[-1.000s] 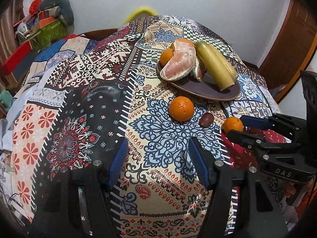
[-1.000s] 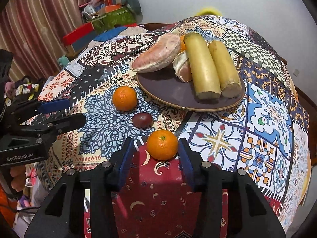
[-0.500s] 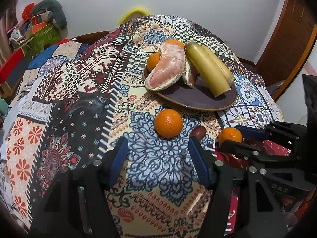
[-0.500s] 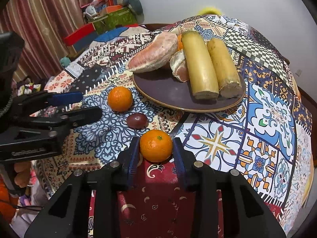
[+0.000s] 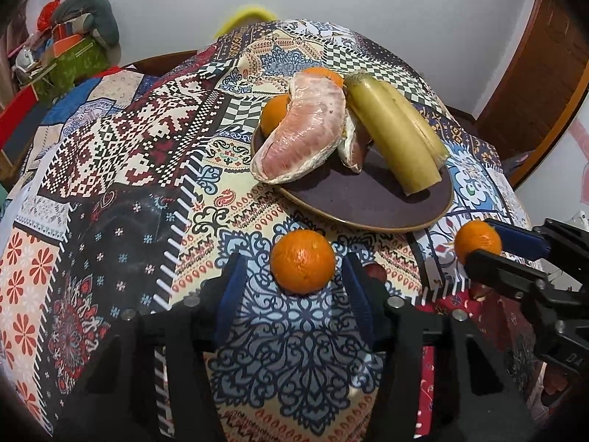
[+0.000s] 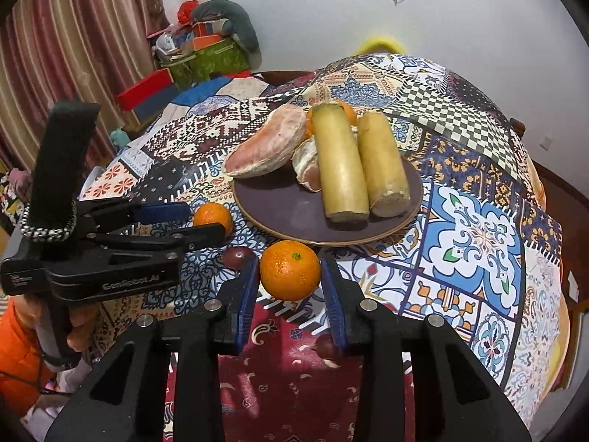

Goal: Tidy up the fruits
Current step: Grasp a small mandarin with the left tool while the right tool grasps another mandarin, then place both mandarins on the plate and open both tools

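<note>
Left wrist view: the left hand-held gripper [image 5: 292,287] is spread wide, an orange [image 5: 302,261] on the table [image 5: 110,169] between its tips, touching neither.

Right wrist view: the right hand-held gripper [image 6: 291,287] is clenched on a second orange [image 6: 290,270], just before the plate [image 6: 279,213].

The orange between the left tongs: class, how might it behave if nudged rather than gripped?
The orange is round and lies on flat tablecloth, so it would probably roll. The left tongs stand open on either side of it, so nothing seems to stop it. Its dimpled peel probably offers fair grip.
</note>
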`<state>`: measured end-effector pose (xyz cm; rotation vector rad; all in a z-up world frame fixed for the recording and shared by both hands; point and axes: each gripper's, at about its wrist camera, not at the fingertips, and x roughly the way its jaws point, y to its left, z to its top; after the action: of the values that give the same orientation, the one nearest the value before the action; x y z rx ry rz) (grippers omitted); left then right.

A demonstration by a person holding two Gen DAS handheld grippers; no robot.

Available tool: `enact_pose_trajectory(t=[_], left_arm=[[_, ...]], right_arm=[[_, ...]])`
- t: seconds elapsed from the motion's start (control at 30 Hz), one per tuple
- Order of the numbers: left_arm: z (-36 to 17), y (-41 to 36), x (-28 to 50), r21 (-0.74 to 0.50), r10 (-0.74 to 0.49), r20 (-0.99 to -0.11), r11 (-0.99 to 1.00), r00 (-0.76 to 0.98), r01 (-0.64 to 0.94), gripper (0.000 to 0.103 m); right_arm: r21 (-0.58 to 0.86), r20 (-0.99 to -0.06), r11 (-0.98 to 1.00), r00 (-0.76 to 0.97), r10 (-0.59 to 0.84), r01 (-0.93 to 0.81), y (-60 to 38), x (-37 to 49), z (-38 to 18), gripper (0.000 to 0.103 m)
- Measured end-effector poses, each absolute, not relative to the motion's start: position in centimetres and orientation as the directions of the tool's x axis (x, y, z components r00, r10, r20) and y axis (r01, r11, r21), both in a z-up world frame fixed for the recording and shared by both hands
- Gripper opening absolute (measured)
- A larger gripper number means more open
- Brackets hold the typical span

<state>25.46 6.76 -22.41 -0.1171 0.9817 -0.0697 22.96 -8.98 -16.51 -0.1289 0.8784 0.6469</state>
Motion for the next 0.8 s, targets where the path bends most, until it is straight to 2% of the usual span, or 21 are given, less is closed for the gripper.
enact_pose_trajectory(t=[0.17, 0.23, 0.8], left_arm=[[-22.8, 6.8, 25.9, -0.148, -0.130, -0.827, 0.989, 0.547, 0.011, 0.044], [-22.8, 6.8, 25.9, -0.158, -0.141, -0.824, 0.987, 0.548, 0.017, 0.037], [-19.8, 7.5, 24.8, -0.142, -0.126, -0.781, 0.990, 0.611, 0.021, 0.037]], right_arm=[[0.158, -0.747, 0.809, 0.467, 0.473, -0.567, -9.3, 23.2, -16.5, 0.031], [0.158, -0.746, 0.811, 0.470, 0.472, -0.563, -9.4, 23.3, -16.5, 0.031], [0.143, -0.709, 0.803, 0.506, 0.491, -0.579, -8.5, 24.8, -14.8, 0.031]])
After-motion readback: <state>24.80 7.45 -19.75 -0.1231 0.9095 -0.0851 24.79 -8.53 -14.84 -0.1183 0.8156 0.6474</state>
